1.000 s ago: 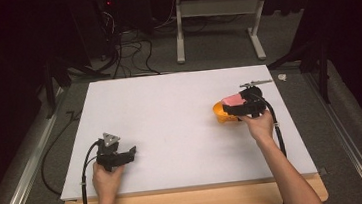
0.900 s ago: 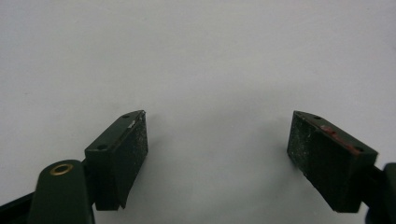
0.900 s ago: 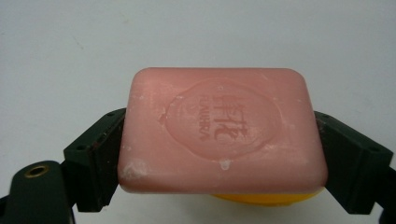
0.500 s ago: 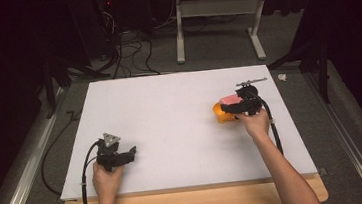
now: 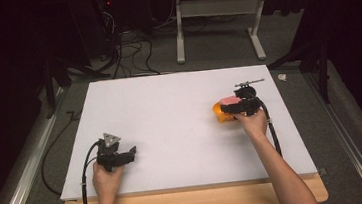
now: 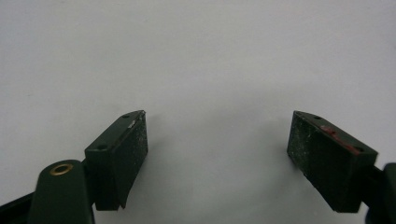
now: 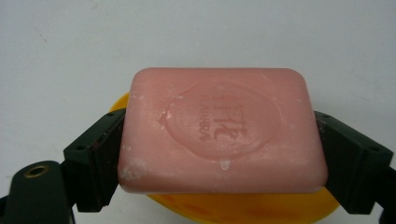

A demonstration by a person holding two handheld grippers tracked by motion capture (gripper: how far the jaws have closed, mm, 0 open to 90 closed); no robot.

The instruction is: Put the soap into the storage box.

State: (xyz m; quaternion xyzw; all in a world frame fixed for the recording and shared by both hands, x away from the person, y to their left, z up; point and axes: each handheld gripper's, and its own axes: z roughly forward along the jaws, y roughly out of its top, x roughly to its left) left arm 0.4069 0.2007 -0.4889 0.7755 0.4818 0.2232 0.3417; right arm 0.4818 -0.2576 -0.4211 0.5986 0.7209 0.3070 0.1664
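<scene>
A pink bar of soap (image 7: pixel 219 130) with an embossed oval stamp sits between the jaws of my right gripper (image 7: pixel 219 154), which is shut on it. Under it lies an orange-yellow dish (image 7: pixel 243 207). In the high view the soap (image 5: pixel 229 100) and orange dish (image 5: pixel 219 114) are at the right of the white board (image 5: pixel 170 113), with the right gripper (image 5: pixel 233 106) over them. My left gripper (image 5: pixel 130 154) rests near the board's front left, open, with bare white surface between its fingers (image 6: pixel 119 158).
The white board lies on a wooden table whose front edge (image 5: pixel 188 201) shows at the bottom. A thin metal tool (image 5: pixel 249 82) lies just behind the right gripper. Cables (image 5: pixel 129 51) and a table frame (image 5: pixel 216 23) stand on the floor beyond.
The right hand has shifted slightly left and toward the person with the soap. The left gripper has stayed in place.
</scene>
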